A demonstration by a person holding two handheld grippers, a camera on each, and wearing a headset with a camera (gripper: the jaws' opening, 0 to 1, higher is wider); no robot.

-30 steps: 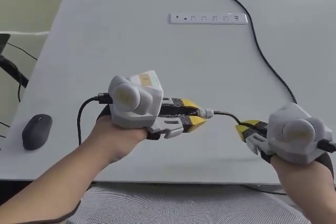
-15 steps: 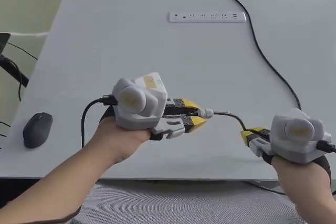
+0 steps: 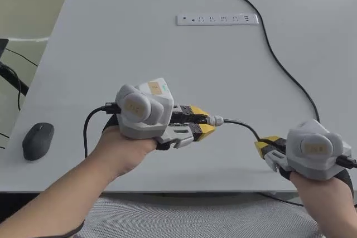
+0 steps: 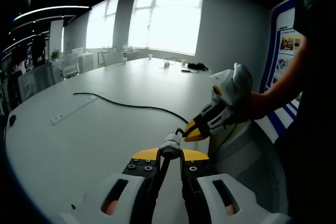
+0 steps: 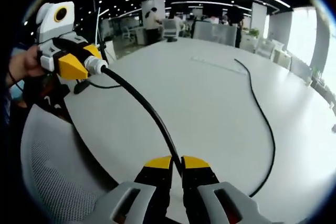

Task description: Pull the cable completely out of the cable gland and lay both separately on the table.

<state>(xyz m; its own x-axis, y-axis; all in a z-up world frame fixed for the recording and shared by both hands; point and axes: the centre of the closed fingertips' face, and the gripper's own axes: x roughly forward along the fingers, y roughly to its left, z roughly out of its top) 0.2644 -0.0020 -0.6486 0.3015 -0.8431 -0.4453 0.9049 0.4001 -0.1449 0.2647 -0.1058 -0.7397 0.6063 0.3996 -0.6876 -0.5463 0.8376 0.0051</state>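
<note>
My left gripper (image 3: 205, 125) is shut on a small grey cable gland (image 3: 215, 120), held above the table's front edge. A black cable (image 3: 241, 124) leaves the gland and runs right and down into my right gripper (image 3: 262, 146), which is shut on it. In the left gripper view the gland (image 4: 170, 143) sits between the yellow fingertips, and the right gripper (image 4: 198, 128) is just beyond. In the right gripper view the cable (image 5: 142, 100) rises from my right gripper (image 5: 177, 162) up to the gland (image 5: 95, 66) in the left gripper (image 5: 79, 64).
A white power strip (image 3: 217, 19) lies at the far middle of the grey table (image 3: 139, 54). Its black cord (image 3: 279, 62) curves down the right side toward the front edge. A dark mouse (image 3: 38, 140) lies at the front left. A grey mesh chair (image 3: 195, 215) is below.
The right gripper has moved down and a little to the right, away from the left one, so more cable shows between them. The left gripper has stayed about where it was.
</note>
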